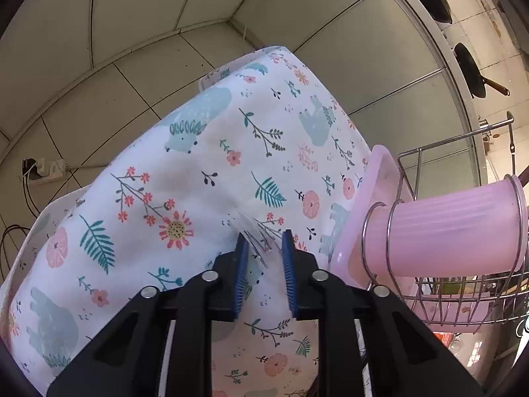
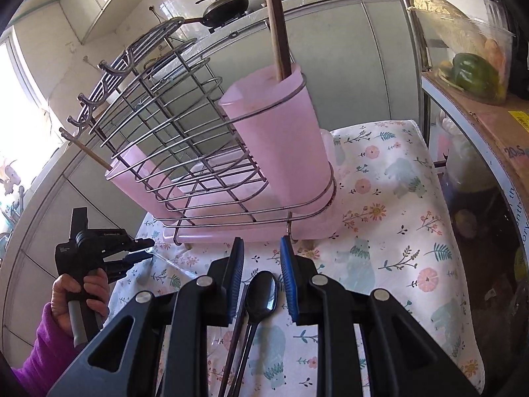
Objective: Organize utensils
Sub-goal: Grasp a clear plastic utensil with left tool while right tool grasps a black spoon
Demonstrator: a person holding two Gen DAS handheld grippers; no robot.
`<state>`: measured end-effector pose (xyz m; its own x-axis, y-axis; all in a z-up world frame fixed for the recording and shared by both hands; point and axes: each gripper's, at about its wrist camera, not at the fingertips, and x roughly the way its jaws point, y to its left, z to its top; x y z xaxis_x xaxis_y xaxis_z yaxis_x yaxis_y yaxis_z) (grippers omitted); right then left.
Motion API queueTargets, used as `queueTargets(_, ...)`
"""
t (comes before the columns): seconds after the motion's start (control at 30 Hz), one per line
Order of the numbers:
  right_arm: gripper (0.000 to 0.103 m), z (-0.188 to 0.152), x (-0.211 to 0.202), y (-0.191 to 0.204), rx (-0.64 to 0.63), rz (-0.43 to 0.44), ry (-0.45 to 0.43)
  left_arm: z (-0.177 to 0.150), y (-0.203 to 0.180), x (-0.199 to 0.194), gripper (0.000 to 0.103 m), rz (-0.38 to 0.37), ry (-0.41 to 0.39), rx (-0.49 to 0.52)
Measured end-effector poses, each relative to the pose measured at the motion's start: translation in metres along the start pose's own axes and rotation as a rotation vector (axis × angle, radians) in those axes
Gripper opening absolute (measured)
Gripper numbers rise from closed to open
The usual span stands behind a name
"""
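On the floral cloth [image 2: 390, 198] before tiled walls, my right claw [image 2: 262, 276] gapes over the spoon [image 2: 261, 292] below the rack [image 2: 185, 152], while my left claw [image 1: 264, 264] gapes around a clear utensil [image 1: 256, 235].

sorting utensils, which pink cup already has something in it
The nearer pink cup, at the rack's right end: a brown stick stands in it. The far cup looks empty.

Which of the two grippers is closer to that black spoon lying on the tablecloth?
Right. The right gripper is open with the black spoon lying between its fingers. The left gripper is off to the spoon's left, apart from it.
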<state>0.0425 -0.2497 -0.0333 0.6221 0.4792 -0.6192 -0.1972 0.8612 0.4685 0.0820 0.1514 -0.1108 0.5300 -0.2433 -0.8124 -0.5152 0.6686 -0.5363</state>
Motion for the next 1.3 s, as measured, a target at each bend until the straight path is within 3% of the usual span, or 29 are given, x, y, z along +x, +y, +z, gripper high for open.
queueTargets(0.37,0.021,-0.005,0.016,-0.004,0.038,0.022,0.080,-0.004,-0.004,-0.024,0.005,-0.105,0.000,0.055)
queueTargets(0.77,0.021,-0.022,0.063,-0.018,0.108,0.047,0.258,-0.028,-0.041,-0.076,0.002,-0.257,-0.055,0.262)
queueTargets(0.9,0.021,-0.028,0.074,-0.014,0.099,0.048,0.286,-0.032,-0.050,-0.087,0.002,-0.319,-0.069,0.292)
queueTargets(1.13,0.021,-0.034,0.088,-0.006,0.057,0.034,0.295,-0.042,-0.065,-0.105,0.002,-0.343,-0.100,0.374)
queueTargets(1.27,0.017,-0.034,0.087,-0.005,0.038,0.028,0.284,-0.047,-0.071,-0.112,0.002,-0.339,-0.128,0.413)
queueTargets(1.3,0.007,-0.034,0.086,-0.005,0.021,0.019,0.282,-0.049,-0.073,-0.114,0.002,-0.338,-0.135,0.423)
